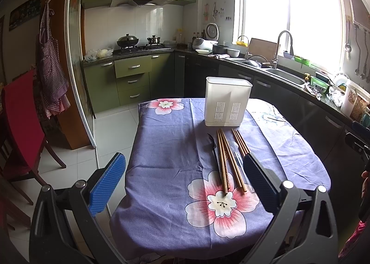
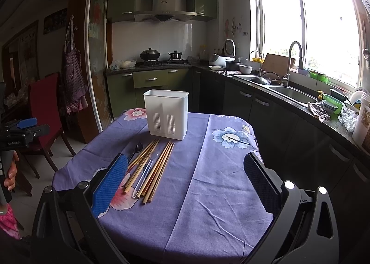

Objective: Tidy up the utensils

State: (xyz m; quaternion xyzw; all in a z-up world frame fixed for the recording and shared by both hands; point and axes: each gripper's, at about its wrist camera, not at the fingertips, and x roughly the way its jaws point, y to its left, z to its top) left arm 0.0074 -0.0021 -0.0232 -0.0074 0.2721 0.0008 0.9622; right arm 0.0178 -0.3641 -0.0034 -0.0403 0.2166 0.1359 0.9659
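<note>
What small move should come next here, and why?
Probably lower the open right gripper toward the chopsticks to pinch one pair: all utensils lie loose on the tablecloth, the white holder looks empty, and the left gripper is open too.

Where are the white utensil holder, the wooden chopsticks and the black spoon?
white utensil holder (image 2: 166,113), right wrist view, front wall.
wooden chopsticks (image 2: 159,167), right wrist view, mid-length of bundle.
black spoon (image 2: 138,147), right wrist view, its bowl.
</note>
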